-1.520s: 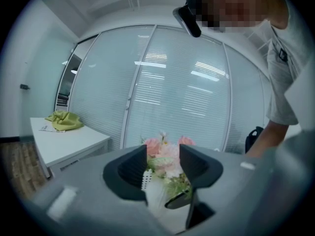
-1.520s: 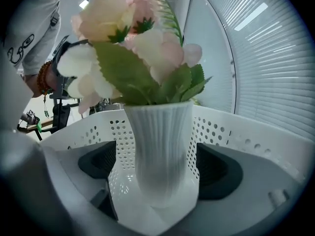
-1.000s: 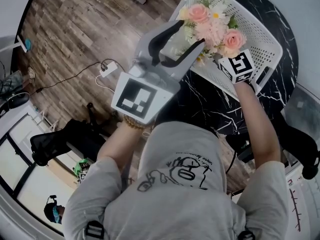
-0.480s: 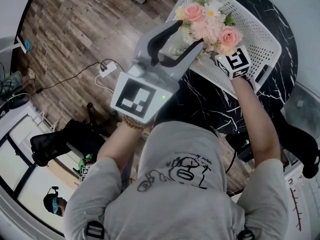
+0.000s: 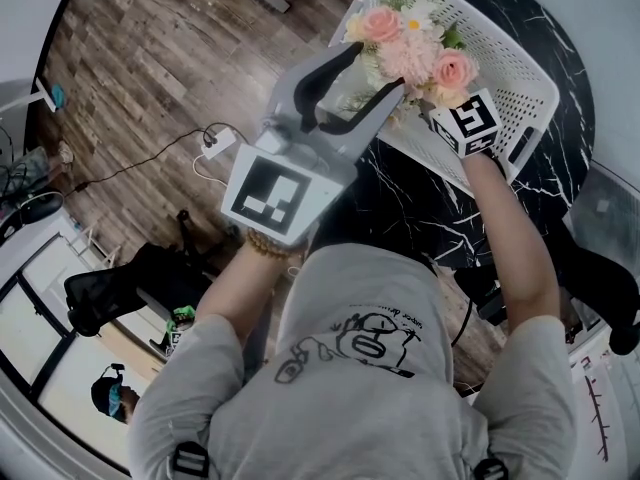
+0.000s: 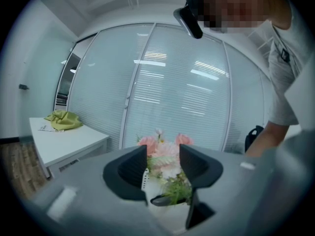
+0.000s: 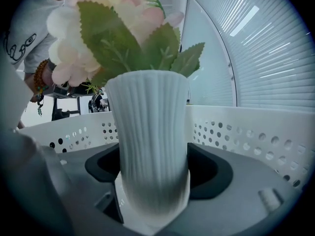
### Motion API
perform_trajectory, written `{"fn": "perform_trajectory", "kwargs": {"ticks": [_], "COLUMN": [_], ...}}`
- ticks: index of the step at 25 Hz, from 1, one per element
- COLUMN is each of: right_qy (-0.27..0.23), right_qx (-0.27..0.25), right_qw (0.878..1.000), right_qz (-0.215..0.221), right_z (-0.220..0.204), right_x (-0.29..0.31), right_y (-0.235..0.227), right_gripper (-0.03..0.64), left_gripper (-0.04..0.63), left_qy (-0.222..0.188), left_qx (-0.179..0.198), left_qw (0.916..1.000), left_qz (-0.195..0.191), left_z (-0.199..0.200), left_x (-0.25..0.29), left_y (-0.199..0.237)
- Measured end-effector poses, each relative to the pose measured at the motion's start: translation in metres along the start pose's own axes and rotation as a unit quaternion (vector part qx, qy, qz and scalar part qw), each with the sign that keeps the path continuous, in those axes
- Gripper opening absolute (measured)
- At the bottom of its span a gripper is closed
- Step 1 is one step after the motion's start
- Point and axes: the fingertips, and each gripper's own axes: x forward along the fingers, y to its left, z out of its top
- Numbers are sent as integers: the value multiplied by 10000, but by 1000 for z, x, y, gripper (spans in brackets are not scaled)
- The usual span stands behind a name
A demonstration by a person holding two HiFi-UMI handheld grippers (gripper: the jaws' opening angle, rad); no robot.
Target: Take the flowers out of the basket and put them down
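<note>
The right gripper view alone shows what carries the flowers (image 7: 106, 38): a white vase (image 7: 153, 132) with upright ribs, standing inside the basket (image 7: 256, 136), whose white plastic wall is pierced with rows of round holes. The right gripper (image 7: 153, 173) is closing its jaws around the vase's lower part. The dark pads sit just beside its ribbed sides, and no squeeze on it shows yet.

From the head view the vase is hidden under the blooms. Soft pink roses, a paler ruffled flower and a small daisy fill the near-left end of the rectangular basket, which rests on a round black table (image 5: 420, 208) veined with white like marble. Only the right gripper's marker cube shows there, just beside the bouquet.

The left gripper (image 5: 375, 68) hangs at the basket's near-left edge, over a floor (image 5: 150, 58) of wood planks. Its curved grey jaws stand wide apart with nothing held. Its own view looks through that gap at the flowers beyond, and also shows a white desk (image 6: 69, 141) far left with a crumpled green cloth (image 6: 63, 120) on it.
</note>
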Motion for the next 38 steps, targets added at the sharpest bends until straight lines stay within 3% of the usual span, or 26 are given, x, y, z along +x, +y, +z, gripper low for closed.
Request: {"fn": "perform_trajectory", "kwargs": {"ticks": [9,21,38], "right_qy": [-184,-238,-452], "right_qx": [83,-10,137], "right_qw": [9998,9996,9976], "right_qz": [-59,-162,-504], "right_z": [24,50,124], "right_x": [-16,-45,-110], "right_y": [-2,-3,-9], "right_gripper": [400,399,399], "left_gripper": [209,209,222], "left_qy": [-40,-239,-500], "left_qx": [255,437,888], "left_qw": [9995,9966,9922], "left_qz": [-165,-650,-719], "left_z": [26,75,158], "left_x": [7,16,13], "left_y": [-16,-68,-120]}}
